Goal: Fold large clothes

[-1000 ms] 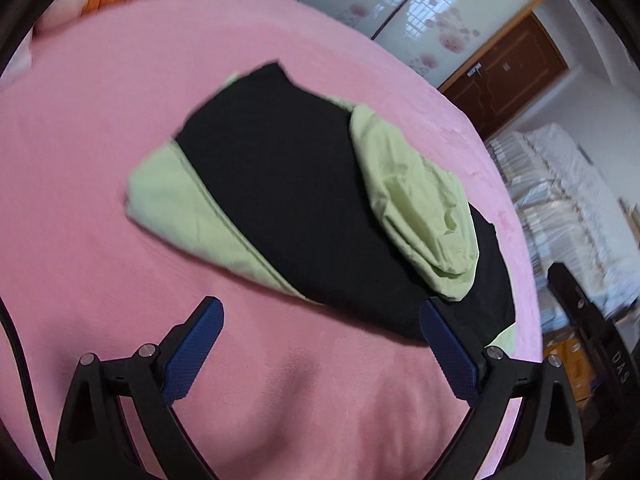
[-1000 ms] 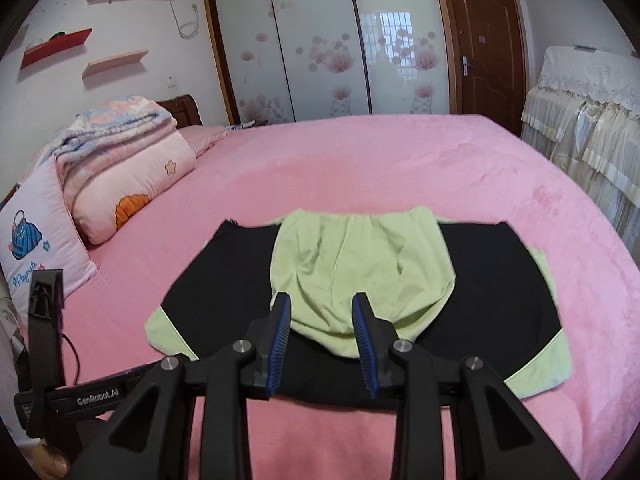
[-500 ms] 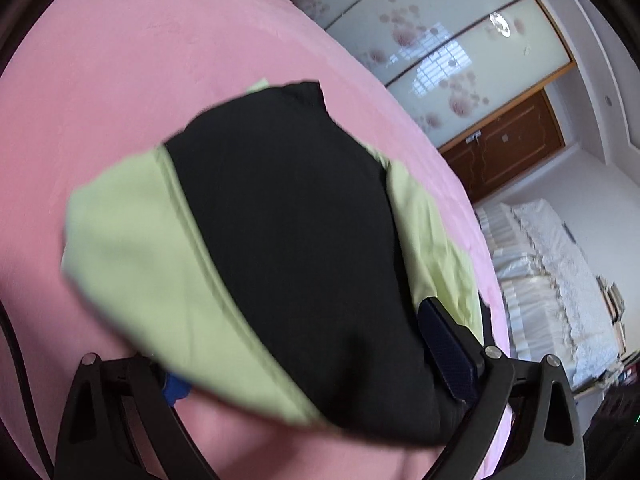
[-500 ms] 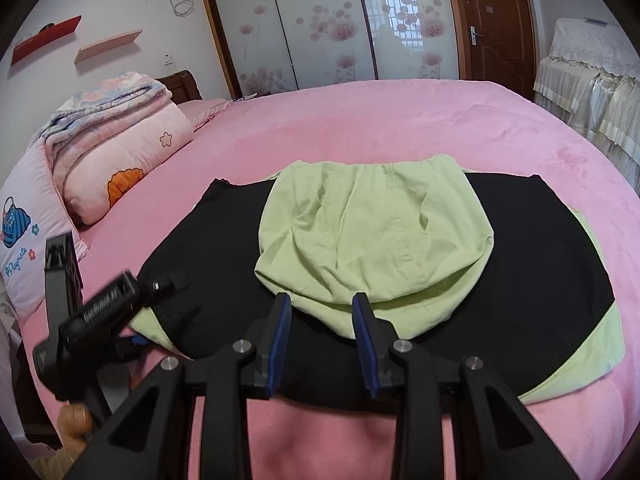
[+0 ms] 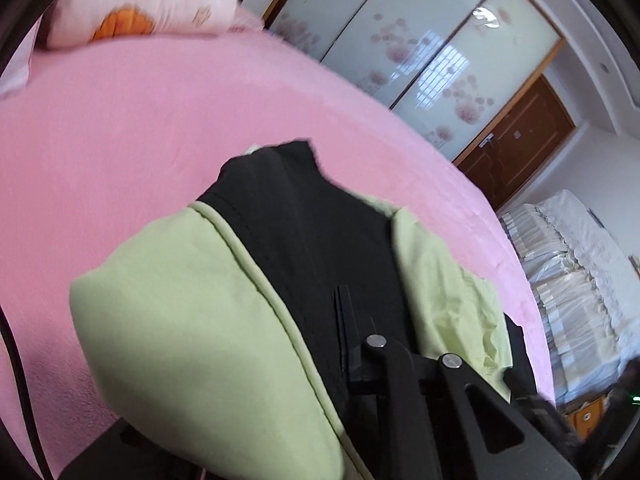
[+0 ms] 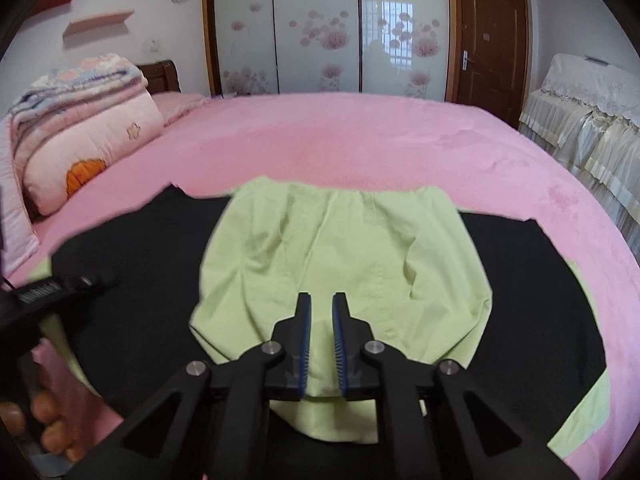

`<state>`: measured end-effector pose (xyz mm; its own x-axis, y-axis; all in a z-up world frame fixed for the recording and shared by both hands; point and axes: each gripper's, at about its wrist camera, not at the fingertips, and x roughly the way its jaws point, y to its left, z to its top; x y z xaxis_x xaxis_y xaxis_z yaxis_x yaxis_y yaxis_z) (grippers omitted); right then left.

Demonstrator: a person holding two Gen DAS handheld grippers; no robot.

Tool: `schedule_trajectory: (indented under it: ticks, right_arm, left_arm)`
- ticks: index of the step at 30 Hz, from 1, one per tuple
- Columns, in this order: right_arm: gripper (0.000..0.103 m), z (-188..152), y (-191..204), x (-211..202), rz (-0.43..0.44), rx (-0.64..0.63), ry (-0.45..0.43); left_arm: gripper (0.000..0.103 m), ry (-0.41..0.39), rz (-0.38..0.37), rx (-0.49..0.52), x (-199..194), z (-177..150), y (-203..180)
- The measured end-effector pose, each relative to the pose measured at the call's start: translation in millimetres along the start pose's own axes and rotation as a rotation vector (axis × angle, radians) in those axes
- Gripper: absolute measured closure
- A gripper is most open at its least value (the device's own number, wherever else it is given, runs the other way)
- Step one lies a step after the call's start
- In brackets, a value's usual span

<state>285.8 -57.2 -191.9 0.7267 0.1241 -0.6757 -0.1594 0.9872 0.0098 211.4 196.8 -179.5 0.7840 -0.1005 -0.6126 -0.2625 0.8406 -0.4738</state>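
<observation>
Garment (image 6: 344, 248): black w/ light-green panels, lies partly folded on the pink bed (image 6: 360, 140), near the edge closest to you. Green section (image 6: 340, 256) is folded over the middle of the black part; green trim shows at both lower corners.

Your left gripper (image 5: 344, 320): fingers pressed together at the garment's left corner. In left wrist view the black/green cloth bunches up over and around the fingers, so it looks pinched, but the pads are hidden & the frame is blurred. Right wrist view shows that gripper (image 6: 60, 288) at far left over the black edge, your hand (image 6: 40, 420) below it.

Your right gripper (image 6: 320, 320): fingers closing, narrow gap left, green cloth's lower hem between them. Can't tell if pads press it yet.

Bg: folded quilt (image 6: 80, 120) at bed head, floral wardrobe doors (image 6: 320, 28), brown door (image 6: 490, 40).
</observation>
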Motion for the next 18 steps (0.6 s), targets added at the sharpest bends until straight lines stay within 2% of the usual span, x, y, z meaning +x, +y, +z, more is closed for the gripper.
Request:
schedule_trajectory:
  ticks: [3,4,6,10,15,18]
  right_arm:
    - [0.100,-19,2,29,0.027,-0.004,0.119]
    - [0.100,-26,1,35,0.037,0.005,0.134]
    - [0.100,-31,-2,36,0.047,0.021,0.122]
    - [0.100,-30,-19,38,0.125,0.122,0.134]
    - [0.100,-34,-40,32,0.229,0.218,0.135]
    - [0.099,-38,-66,13,0.311,0.318,0.136]
  left_arm:
    - [0.096,-0.058,-0.018,0.079,-12,4,-26]
    - [0.096,-0.065,-0.035,0.099,-16,5,-35]
    - [0.096,-0.090,-0.056,0.157,-22,4,-58]
    - [0.096,-0.132,-0.111,0.290,-36,-2,-110]
    - [0.096,-0.133,-0.173,0.415,-37,-17,-171]
    - [0.096,-0.125,-0.209,0.489,-38,-30,-201]
